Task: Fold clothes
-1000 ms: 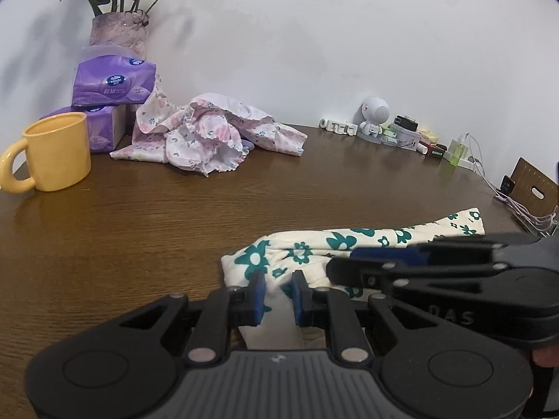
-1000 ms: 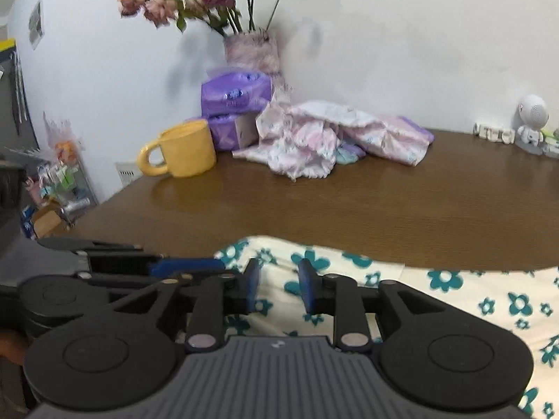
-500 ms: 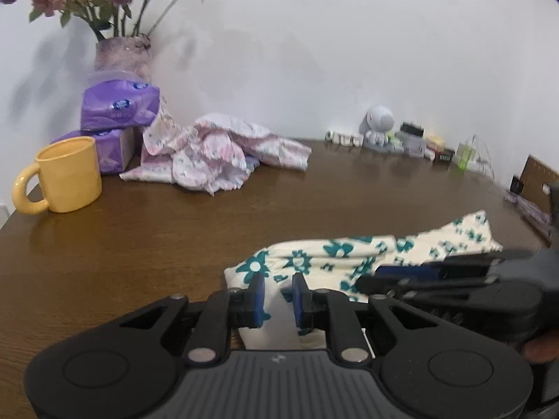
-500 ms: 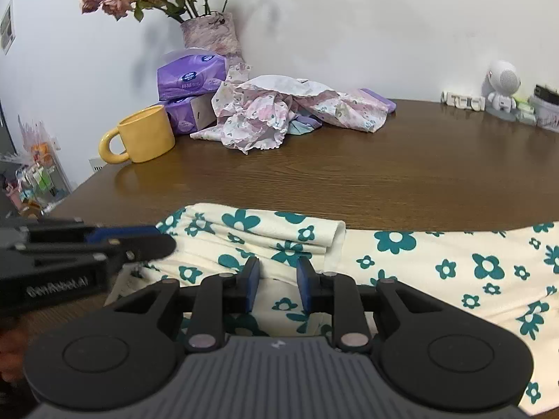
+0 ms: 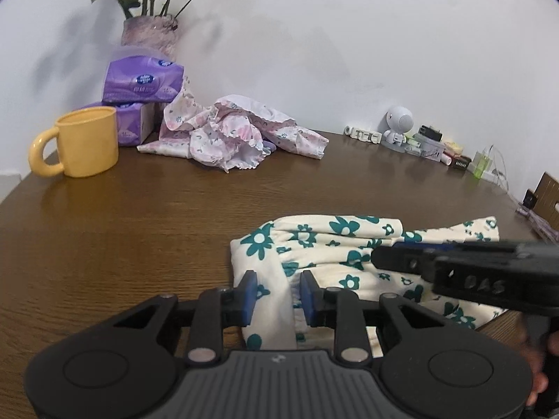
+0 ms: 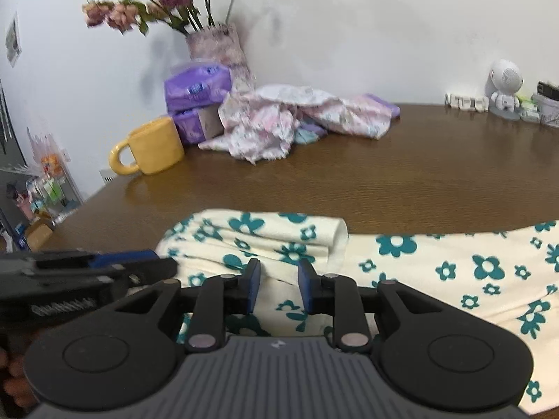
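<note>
So the brown wood worktop [image 5: 146,230] took up most of both views, with a white wall behind it. Nearest the cameras lay the cream garment with teal flowers [image 6: 436,272], stretched out long-ways left to right along the near edge, its left end bunched into a thick fold and the rest running off flat toward the right.

Further back sat a crumpled pink floral garment [image 5: 230,136] right beside two stacked purple tissue packs [image 5: 141,82]; there was a round blue logo on them but the lettering was too small to read. Behind those stood a vase of dried flowers [image 5: 148,29], and a yellow mug [image 5: 87,141] sat at the left, handle facing left. A little white robot figurine [image 5: 398,127] and some small clutter lined the far right by the wall.

The left gripper [image 5: 277,288] had its blue fingers [image 5: 249,291] opening, a ridge of the teal-flower cloth between them but not pinched. The right gripper [image 6: 277,286] sat a narrow gap apart over the same fold, fabric in the gap, pads clear of it. The only writing I could half make out was on the right gripper's side, something like "DAS"
</note>
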The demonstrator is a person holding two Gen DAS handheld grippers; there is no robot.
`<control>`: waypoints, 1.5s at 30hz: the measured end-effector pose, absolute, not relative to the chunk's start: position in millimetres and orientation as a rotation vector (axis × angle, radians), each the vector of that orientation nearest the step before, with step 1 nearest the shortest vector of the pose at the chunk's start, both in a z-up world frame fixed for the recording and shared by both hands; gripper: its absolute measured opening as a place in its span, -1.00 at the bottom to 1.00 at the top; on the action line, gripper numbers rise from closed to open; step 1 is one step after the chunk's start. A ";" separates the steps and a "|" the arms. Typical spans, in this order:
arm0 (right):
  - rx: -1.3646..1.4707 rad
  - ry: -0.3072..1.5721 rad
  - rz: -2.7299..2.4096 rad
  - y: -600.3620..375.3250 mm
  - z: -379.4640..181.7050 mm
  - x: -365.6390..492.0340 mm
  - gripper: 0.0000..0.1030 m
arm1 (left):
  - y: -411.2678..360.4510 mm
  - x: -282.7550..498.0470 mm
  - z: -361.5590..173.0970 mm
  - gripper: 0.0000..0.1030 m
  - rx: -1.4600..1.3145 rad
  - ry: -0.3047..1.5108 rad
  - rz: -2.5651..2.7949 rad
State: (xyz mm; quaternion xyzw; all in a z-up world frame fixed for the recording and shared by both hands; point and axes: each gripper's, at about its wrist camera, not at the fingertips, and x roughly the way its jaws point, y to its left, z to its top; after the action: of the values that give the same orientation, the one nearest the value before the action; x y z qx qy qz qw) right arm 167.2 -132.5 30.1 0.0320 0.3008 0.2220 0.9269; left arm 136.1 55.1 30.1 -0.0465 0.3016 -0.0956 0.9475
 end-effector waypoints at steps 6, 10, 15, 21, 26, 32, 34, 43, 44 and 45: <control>0.011 0.595 0.524 -112.1 36.9 159.7 -0.40 | 51.2 133.9 28.2 -0.54 -0.066 0.606 -0.187; -0.005 0.652 0.507 -107.9 25.8 168.4 -0.42 | 51.1 134.2 27.4 -0.54 -0.064 0.605 -0.191; 0.012 0.663 0.493 -120.8 20.4 170.1 -0.51 | 56.6 135.8 29.0 -0.50 -0.101 0.615 -0.198; 0.016 0.653 0.489 -128.0 16.8 167.7 -0.71 | 64.7 143.4 51.4 -0.53 -0.188 0.558 -0.184; -0.013 0.638 0.481 -124.3 16.6 164.3 -0.70 | 60.5 171.8 38.8 -0.55 -0.213 0.650 -0.168; 0.018 0.644 0.488 -127.9 20.3 165.9 -0.67 | 59.9 170.0 31.0 -0.55 -0.215 0.637 -0.164; 0.036 0.640 0.493 -128.9 26.0 166.2 -0.67 | 56.5 167.2 30.0 -0.55 -0.193 0.624 -0.156; 0.018 0.598 0.514 -103.1 40.6 199.4 -0.65 | 44.7 160.7 28.5 -0.55 -0.118 0.595 -0.136; 0.015 0.606 0.512 -100.3 38.0 203.2 -0.65 | 43.3 159.9 28.1 -0.55 -0.106 0.590 -0.134; 0.020 0.615 0.513 -99.7 35.6 205.8 -0.65 | 42.7 159.5 28.1 -0.55 -0.100 0.588 -0.133</control>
State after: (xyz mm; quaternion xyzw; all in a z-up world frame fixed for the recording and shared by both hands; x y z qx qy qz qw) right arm 205.8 -99.7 35.6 0.0095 0.2993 0.2497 0.9209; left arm 159.5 42.7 28.1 -0.0492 0.2893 -0.0653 0.9537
